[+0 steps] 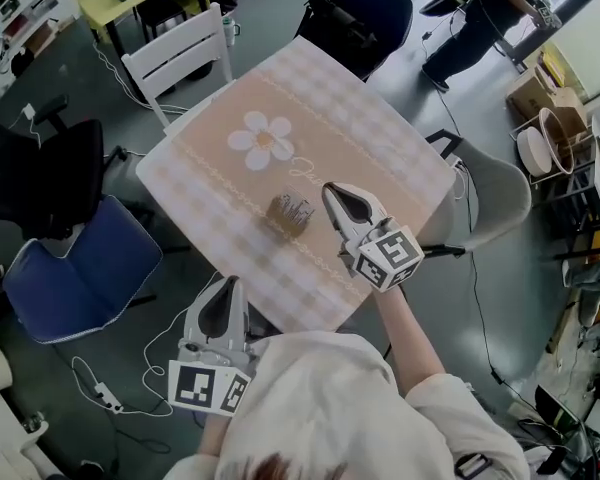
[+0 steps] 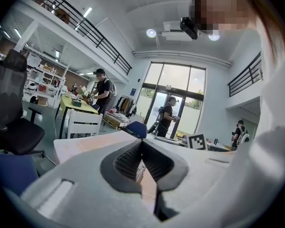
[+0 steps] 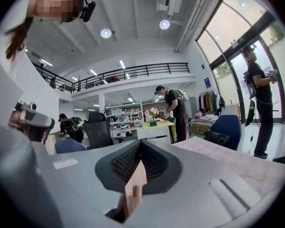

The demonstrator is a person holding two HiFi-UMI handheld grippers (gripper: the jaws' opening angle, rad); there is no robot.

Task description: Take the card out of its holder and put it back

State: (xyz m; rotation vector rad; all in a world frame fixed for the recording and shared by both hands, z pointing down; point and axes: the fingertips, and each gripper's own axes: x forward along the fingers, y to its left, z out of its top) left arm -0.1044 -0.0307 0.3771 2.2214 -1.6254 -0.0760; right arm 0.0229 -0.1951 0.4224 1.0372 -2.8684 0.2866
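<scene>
**Right gripper [image 1: 332, 190] clenched on the card [image 3: 135, 189], out of the card holder [image 1: 291, 211]**

In the head view, your right gripper sits at centre frame over the checked table [image 1: 370, 128], just right of the small card holder and apart from it. In the right gripper view, its jaws grasp the tan card, which stands on edge at lower centre between the pads. Your left gripper [image 1: 232, 282] is at lower left, just off the table's edge. Its jaws are pressed together with nothing held.
</scene>
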